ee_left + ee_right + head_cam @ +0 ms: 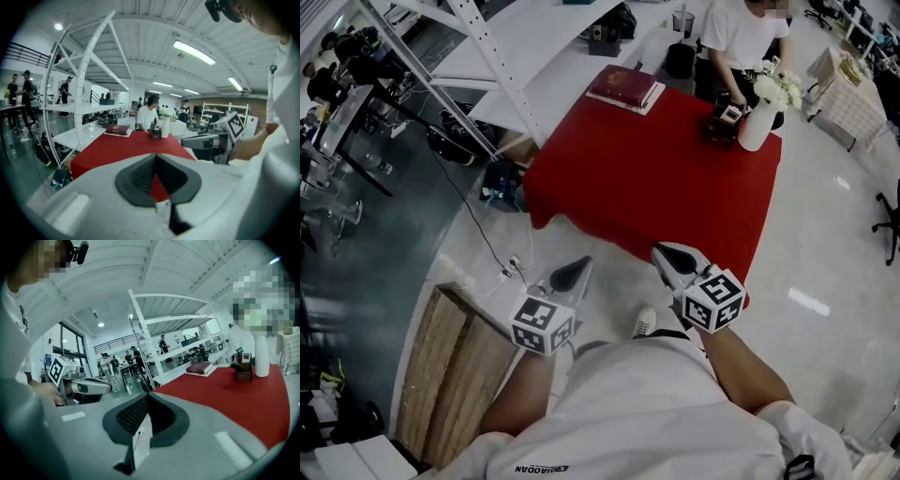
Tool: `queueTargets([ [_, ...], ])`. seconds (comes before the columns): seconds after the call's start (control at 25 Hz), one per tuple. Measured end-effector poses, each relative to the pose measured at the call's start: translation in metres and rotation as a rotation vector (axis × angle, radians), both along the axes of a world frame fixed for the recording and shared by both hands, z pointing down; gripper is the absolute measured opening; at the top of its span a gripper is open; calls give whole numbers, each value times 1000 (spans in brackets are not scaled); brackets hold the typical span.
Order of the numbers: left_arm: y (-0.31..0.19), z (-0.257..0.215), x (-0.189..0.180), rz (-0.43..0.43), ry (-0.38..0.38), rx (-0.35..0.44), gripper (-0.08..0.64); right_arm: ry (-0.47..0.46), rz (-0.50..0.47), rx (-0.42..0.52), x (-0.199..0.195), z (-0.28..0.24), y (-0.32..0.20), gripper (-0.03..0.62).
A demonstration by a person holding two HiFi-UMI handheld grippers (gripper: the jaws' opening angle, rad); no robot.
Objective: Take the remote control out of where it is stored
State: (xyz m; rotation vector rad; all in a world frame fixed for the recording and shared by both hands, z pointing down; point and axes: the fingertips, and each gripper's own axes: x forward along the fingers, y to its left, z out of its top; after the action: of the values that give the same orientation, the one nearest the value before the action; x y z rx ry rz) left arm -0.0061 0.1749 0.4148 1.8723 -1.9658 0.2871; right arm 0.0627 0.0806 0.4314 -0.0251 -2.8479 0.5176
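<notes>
Left gripper and right gripper are clenched and empty at the red table's near edge. The dark box stands at its far edge; the right gripper is nearer.

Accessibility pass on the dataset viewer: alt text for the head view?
Seen from above, a person holds the left tongs and right tongs, both shut and empty, before a red table bearing a book, dark box and white vase of flowers.
</notes>
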Motion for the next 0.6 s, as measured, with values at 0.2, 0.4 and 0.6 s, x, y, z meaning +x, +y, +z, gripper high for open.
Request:
queueTargets([
  [0.2, -32, 7, -1, 53, -19, -9, 0, -16, 68, 5, 10, 6, -31, 4],
  [0.4, -58, 8, 3, 103, -24, -8, 0, -9, 144, -9, 27, 14, -56, 4],
  [0.6, -74, 11, 5, 129, -25, -6, 0, -2, 175, -13, 34, 18, -68, 3],
])
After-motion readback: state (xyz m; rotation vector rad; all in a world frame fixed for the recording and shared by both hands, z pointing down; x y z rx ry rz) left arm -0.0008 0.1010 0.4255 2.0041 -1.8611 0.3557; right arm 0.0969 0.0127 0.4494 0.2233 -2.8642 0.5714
